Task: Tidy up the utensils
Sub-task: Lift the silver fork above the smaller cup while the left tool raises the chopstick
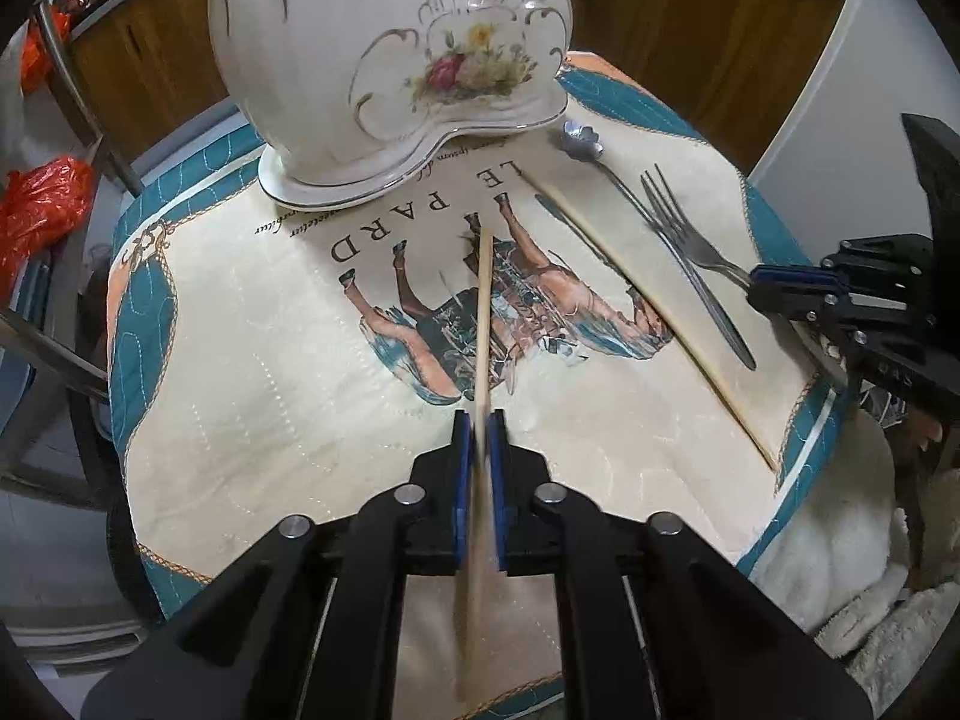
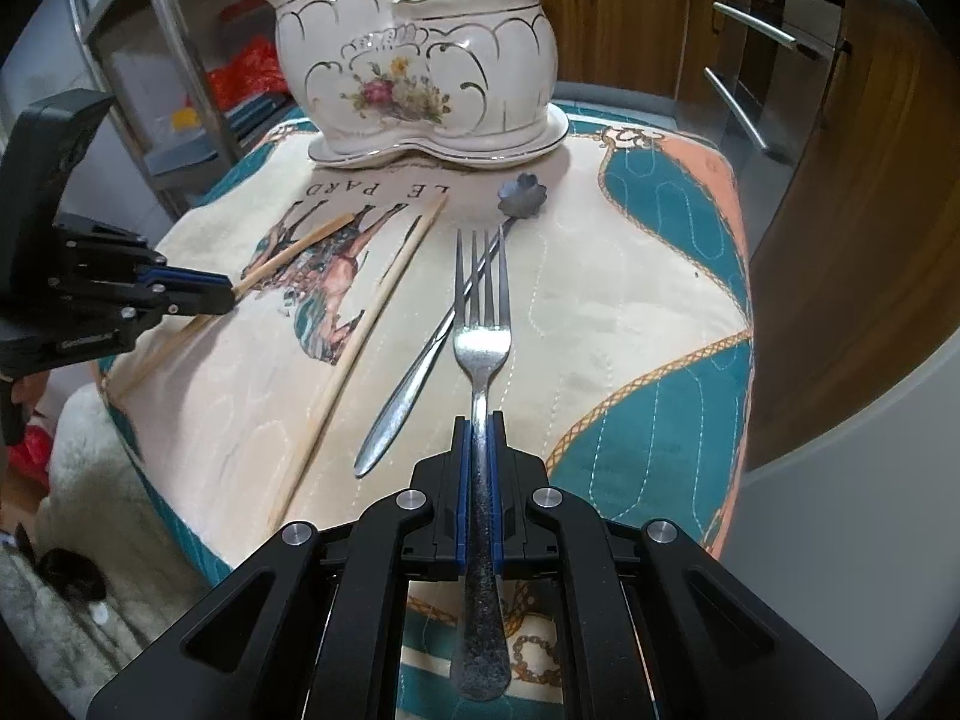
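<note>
My left gripper point(image 1: 479, 427) is shut on a wooden chopstick point(image 1: 483, 300) whose tip hangs over the horse print; seen from the right wrist, this gripper point(image 2: 231, 297) holds the stick point(image 2: 294, 246) at the left. My right gripper point(image 2: 480, 420) is shut on the handle of a steel fork point(image 2: 482, 300), tines toward the holder; it shows at the right edge point(image 1: 753, 285) of the left wrist view. A second chopstick point(image 2: 372, 330) and a flower-bowled spoon point(image 2: 523, 195) lie loose on the cloth. The white floral ceramic holder point(image 2: 420, 66) stands at the far edge, with utensils in both cups.
A quilted teal and cream cloth point(image 1: 270, 360) covers the small table. Orange plastic bags point(image 1: 42, 210) and a metal frame point(image 2: 174, 60) sit to the left. Wooden cabinets with steel handles point(image 2: 738, 102) stand behind and right. A fluffy white rug point(image 2: 78, 450) lies below.
</note>
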`<state>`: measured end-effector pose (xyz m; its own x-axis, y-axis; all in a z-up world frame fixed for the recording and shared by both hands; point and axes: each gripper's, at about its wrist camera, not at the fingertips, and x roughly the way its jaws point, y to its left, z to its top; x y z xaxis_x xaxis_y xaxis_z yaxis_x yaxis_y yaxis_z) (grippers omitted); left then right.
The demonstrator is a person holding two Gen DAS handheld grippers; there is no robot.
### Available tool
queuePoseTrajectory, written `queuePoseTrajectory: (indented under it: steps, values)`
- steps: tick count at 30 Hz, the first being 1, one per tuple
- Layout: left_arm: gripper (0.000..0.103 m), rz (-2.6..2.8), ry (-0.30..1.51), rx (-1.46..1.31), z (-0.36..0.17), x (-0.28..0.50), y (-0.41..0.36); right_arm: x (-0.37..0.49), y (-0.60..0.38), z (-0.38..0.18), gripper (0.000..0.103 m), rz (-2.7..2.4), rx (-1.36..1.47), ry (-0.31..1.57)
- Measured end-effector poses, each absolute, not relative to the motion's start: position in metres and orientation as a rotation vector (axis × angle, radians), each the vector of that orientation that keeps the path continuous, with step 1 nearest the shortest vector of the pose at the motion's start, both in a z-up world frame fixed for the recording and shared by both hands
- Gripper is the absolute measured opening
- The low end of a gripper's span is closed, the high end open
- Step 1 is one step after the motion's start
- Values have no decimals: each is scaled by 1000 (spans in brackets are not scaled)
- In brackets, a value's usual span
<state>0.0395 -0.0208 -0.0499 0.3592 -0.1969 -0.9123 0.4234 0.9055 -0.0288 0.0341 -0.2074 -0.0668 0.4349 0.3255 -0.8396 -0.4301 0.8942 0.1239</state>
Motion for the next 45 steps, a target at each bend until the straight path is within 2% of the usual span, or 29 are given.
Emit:
queuePoseTrajectory:
  steps: [2,4,7,9,10,14,34,45]
  values:
    - [24,-403,1125,212,-50,40,-20,38,-206,-67,9,472,-120,1027]
    - [29,-396,1117,198,-52,42,-21,43,-205,-67,11,476,-123,1037]
    - [29,-392,1096,194,-55,42,-22,47,-204,-68,10,488,-119,1039]
    - [18,-382,1079,199,-56,42,-21,46,-203,-68,7,489,-129,1030]
    - [6,-374,1069,210,-56,42,-20,45,-203,-68,6,490,-133,1021]
    - [6,-412,1032,187,-56,42,-18,37,-206,-63,6,491,-129,952]
    - [6,-410,496,71,15,6,56,8,-211,6,6,482,-22,436]
    - [6,-399,254,-105,89,54,79,43,-200,57,6,476,8,319]
